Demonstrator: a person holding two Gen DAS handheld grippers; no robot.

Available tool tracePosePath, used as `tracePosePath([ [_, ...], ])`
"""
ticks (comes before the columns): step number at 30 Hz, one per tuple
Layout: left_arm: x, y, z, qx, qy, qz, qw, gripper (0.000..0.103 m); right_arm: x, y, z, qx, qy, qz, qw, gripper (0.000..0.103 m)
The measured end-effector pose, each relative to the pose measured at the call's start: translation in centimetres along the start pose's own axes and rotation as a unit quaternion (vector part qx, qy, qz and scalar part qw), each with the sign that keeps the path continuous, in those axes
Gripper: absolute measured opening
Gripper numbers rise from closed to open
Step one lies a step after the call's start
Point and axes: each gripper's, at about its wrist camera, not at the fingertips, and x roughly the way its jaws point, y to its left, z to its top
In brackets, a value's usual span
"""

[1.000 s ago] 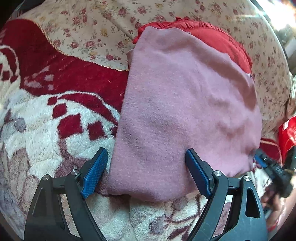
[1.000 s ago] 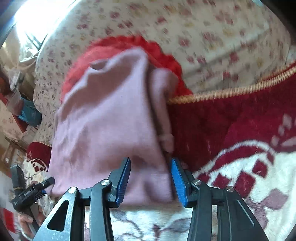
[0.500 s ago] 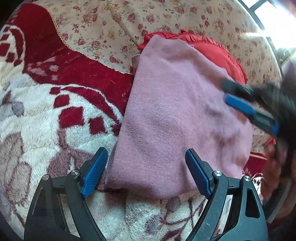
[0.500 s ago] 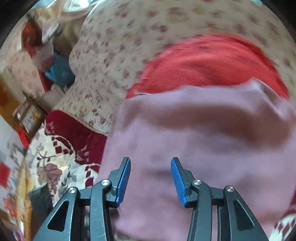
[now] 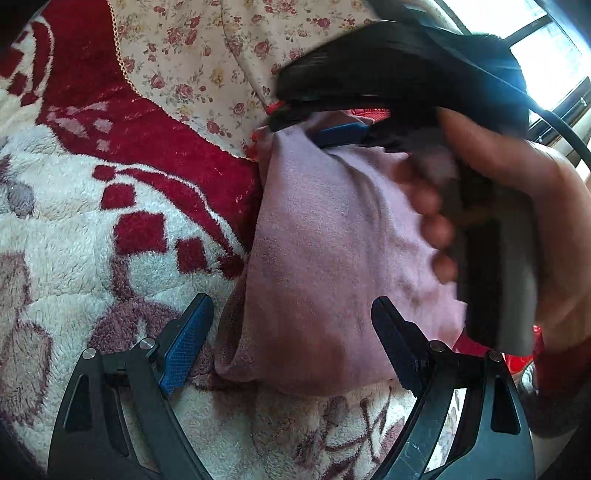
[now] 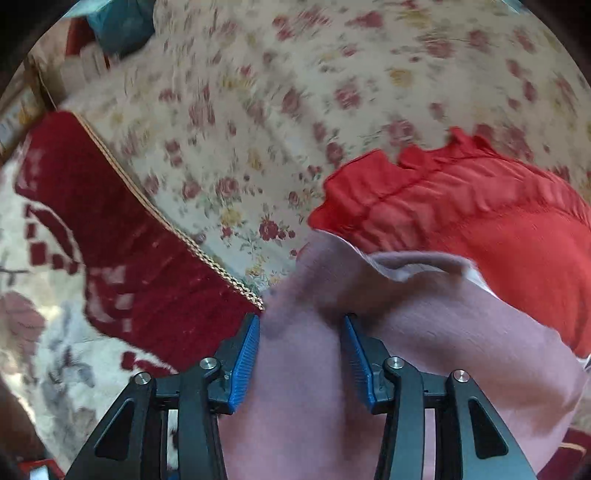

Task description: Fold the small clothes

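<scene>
A folded pink garment point(image 5: 325, 266) lies on a fluffy red and cream blanket point(image 5: 92, 240). It rests partly on a red ruffled garment point(image 6: 480, 229). My left gripper point(image 5: 291, 336) is open, with its jaws either side of the pink garment's near edge. My right gripper point(image 6: 301, 354) is open over the pink garment point(image 6: 424, 354) near its far end, with the cloth showing between its jaws. In the left wrist view the right gripper point(image 5: 343, 134) and the hand holding it point(image 5: 509, 229) reach over the garment from the right.
A floral sheet point(image 5: 207, 59) covers the bed beyond the blanket; it also shows in the right wrist view point(image 6: 295, 110). A bright window point(image 5: 546, 48) is at the upper right. Clutter point(image 6: 118, 26) lies past the bed's far edge.
My right gripper has swung from the garment's near edge across to its far end, and now blocks the right of the left wrist view. My left gripper has stayed open at the near edge.
</scene>
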Motion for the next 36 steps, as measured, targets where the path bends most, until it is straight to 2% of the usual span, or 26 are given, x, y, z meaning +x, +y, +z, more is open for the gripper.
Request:
tracePosePath([
  [2, -0.1, 0.1, -0.1, 0.0, 0.0, -0.004, 1.0, 0.087, 1.5, 1.0, 0.3, -0.021, 0.023, -0.035, 0.999, 0.06],
  [3, -0.2, 0.1, -0.1, -0.001, -0.001, -0.008, 1.0, 0.087, 2.3, 1.6, 0.4, -0.034, 0.034, -0.055, 0.997, 0.062],
  [5, -0.4, 0.3, -0.2, -0.002, -0.002, -0.014, 0.9999, 0.087, 3.8, 2.9, 0.5, -0.068, 0.048, -0.105, 0.991, 0.062],
  [7, -0.5, 0.2, -0.2, -0.002, -0.002, -0.016, 0.9999, 0.087, 4.5, 3.4, 0.4, -0.085, 0.052, -0.128, 0.987, 0.061],
  [8, -0.6, 0.2, -0.3, -0.001, -0.003, -0.017, 0.9998, 0.087, 4.7, 3.4, 0.2, -0.091, 0.048, -0.139, 0.985, 0.053],
  [9, -0.7, 0.1, -0.4, 0.0, -0.004, -0.019, 0.9998, 0.087, 4.6, 3.4, 0.0, -0.097, 0.04, -0.154, 0.983, 0.04],
  [10, -0.8, 0.1, -0.4, 0.0, -0.005, -0.021, 0.9998, 0.087, 4.2, 3.3, -0.2, -0.102, 0.028, -0.154, 0.982, 0.034],
  [11, -1.0, 0.2, -0.4, -0.002, -0.009, -0.03, 0.9995, 0.087, 3.6, 2.9, -0.4, -0.099, 0.017, -0.133, 0.986, 0.015],
  [12, -1.1, 0.2, -0.4, -0.002, -0.011, -0.04, 0.9991, 0.08, 2.9, 2.2, -0.7, -0.088, 0.01, -0.114, 0.99, 0.01],
  [13, -1.1, 0.2, -0.4, -0.001, -0.01, -0.058, 0.9983, 0.072, 1.5, 1.1, -0.9, -0.07, -0.007, -0.079, 0.994, 0.009],
  [14, -1.1, 0.1, -0.4, -0.002, -0.006, -0.064, 0.9979, 0.056, 0.4, 0.4, -1.1, -0.057, -0.021, -0.054, 0.997, 0.008],
  [17, -2.2, -1.2, -0.5, 0.016, -0.007, -0.067, 0.9976, 0.033, -5.2, -3.6, -2.5, -0.004, -0.079, 0.034, 0.996, 0.008],
  [20, -4.5, -4.7, -0.7, 0.066, -0.03, -0.094, 0.9929, 0.029, -10.7, -6.8, -4.7, 0.015, -0.128, 0.056, 0.99, 0.008],
  [23, -5.5, -9.2, -1.5, 0.125, -0.029, -0.119, 0.9846, 0.029, -15.8, -11.1, -8.0, 0.03, -0.165, 0.047, 0.985, 0.008],
  [25, -4.8, -12.7, -2.4, 0.156, -0.006, -0.143, 0.9773, 0.029, -17.3, -13.5, -10.0, 0.042, -0.178, 0.031, 0.983, 0.008],
  [28, -2.5, -16.8, -4.1, 0.198, 0.027, -0.145, 0.9691, 0.029, -19.0, -18.3, -13.6, 0.078, -0.191, 0.01, 0.979, 0.008],
  [31, 0.9, -20.1, -6.4, 0.225, 0.069, -0.145, 0.961, 0.029, -18.2, -23.3, -16.6, 0.12, -0.188, -0.007, 0.975, 0.007],
  [34, 4.2, -21.8, -8.8, 0.246, 0.107, -0.123, 0.9555, 0.029, -15.8, -26.7, -19.4, 0.154, -0.171, -0.039, 0.972, 0.007],
  [36, 5.6, -22.0, -9.7, 0.246, 0.129, -0.101, 0.9553, 0.029, -13.0, -28.8, -20.5, 0.185, -0.152, -0.031, 0.97, 0.007],
])
